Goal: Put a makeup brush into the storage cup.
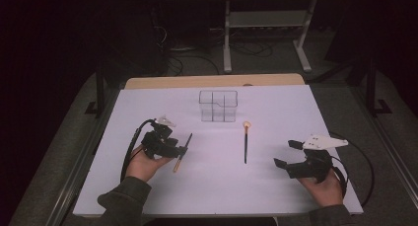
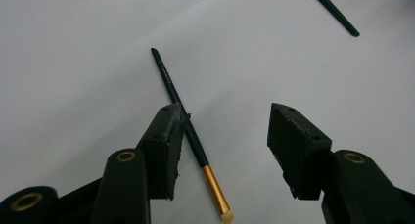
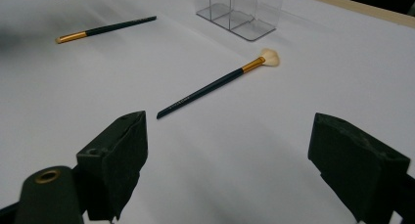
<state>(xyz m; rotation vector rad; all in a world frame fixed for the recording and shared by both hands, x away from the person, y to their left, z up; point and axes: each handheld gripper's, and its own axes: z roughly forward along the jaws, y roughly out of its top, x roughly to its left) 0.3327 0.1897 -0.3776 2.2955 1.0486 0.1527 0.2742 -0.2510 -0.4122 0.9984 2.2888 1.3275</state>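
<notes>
**Left gripper at the small brush**

Your left gripper (image 1: pixel 181 149) has its jaws apart around the small brush (image 2: pixel 188 131), which lies flat on the white table (image 1: pixel 276 186); one pad touches its handle. Your right gripper (image 1: pixel 286 154) rests wide apart. The fan brush (image 1: pixel 245 142) lies between them, clear organizer (image 1: pixel 218 106) beyond.

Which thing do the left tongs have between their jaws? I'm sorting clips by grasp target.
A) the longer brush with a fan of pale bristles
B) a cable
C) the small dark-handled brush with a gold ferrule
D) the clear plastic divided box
C: in the left gripper view the small dark-handled brush with a gold ferrule lies between the open jaws of the left tongs, beside one pad.
</notes>
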